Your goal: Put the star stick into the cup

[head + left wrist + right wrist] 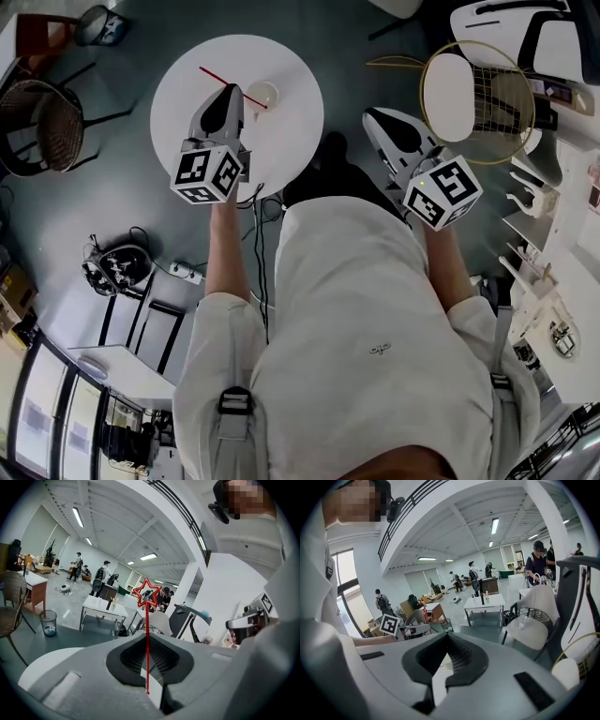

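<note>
A thin red star stick crosses the tip of my left gripper, which hangs over the round white table. The pale cup stands on the table just right of that tip, near the stick's right end. In the left gripper view the jaws are shut on the stick, which stands straight up between them with its red outlined star at the top; the left gripper hides the cup. My right gripper is off the table to the right, above the floor. Its jaws are shut with nothing in them.
A wicker chair and a bin stand left of the table. A white-seated wire chair is at the right, with white racks beyond it. Cables and gear lie on the floor. People stand far off.
</note>
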`<act>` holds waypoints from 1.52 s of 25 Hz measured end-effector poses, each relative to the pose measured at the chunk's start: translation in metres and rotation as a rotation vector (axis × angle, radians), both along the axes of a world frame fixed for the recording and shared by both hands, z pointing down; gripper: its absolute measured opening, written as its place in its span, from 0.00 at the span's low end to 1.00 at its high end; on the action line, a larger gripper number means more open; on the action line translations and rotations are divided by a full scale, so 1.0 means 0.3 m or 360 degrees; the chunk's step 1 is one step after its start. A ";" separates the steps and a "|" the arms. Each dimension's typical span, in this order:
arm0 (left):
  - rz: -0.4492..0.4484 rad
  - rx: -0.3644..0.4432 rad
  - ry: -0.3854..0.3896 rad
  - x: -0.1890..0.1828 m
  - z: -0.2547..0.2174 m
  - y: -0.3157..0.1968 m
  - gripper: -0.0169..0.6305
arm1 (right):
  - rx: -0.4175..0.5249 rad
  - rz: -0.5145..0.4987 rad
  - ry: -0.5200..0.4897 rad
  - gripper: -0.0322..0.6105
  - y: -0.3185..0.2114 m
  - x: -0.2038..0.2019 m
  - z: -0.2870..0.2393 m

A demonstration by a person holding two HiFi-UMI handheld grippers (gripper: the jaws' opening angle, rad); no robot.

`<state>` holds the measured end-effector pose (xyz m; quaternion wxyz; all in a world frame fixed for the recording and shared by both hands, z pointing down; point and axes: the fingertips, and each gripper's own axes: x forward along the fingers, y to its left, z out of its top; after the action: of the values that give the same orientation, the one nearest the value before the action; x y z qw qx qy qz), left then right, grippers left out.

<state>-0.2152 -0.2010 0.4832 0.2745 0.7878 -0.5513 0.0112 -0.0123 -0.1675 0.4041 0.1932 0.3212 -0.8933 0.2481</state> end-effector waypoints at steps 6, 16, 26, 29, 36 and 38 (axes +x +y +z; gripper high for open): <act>-0.0005 -0.0039 0.0011 -0.009 0.087 -0.027 0.06 | -0.0036 0.0024 0.0035 0.06 0.005 0.003 0.025; 0.0074 -0.0133 0.0004 0.038 0.231 -0.035 0.06 | -0.0070 0.0036 0.0067 0.06 0.017 0.014 0.054; 0.0088 -0.0184 -0.0038 0.044 0.325 -0.014 0.06 | -0.0095 0.0072 0.0081 0.06 0.033 0.022 0.071; 0.0105 -0.0198 -0.0066 0.060 0.348 -0.008 0.06 | -0.0097 0.0075 0.0080 0.06 0.037 0.033 0.074; 0.0096 -0.0237 -0.0089 0.069 0.400 -0.005 0.06 | -0.0105 0.0086 0.0080 0.06 0.032 0.048 0.084; 0.0091 -0.0244 -0.0093 0.064 0.409 0.002 0.06 | -0.0105 0.0087 0.0078 0.06 0.036 0.048 0.083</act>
<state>-0.1960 -0.2005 0.6060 0.3174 0.7792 -0.5339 0.0841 0.0021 -0.1567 0.4290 0.2186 0.3448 -0.8706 0.2747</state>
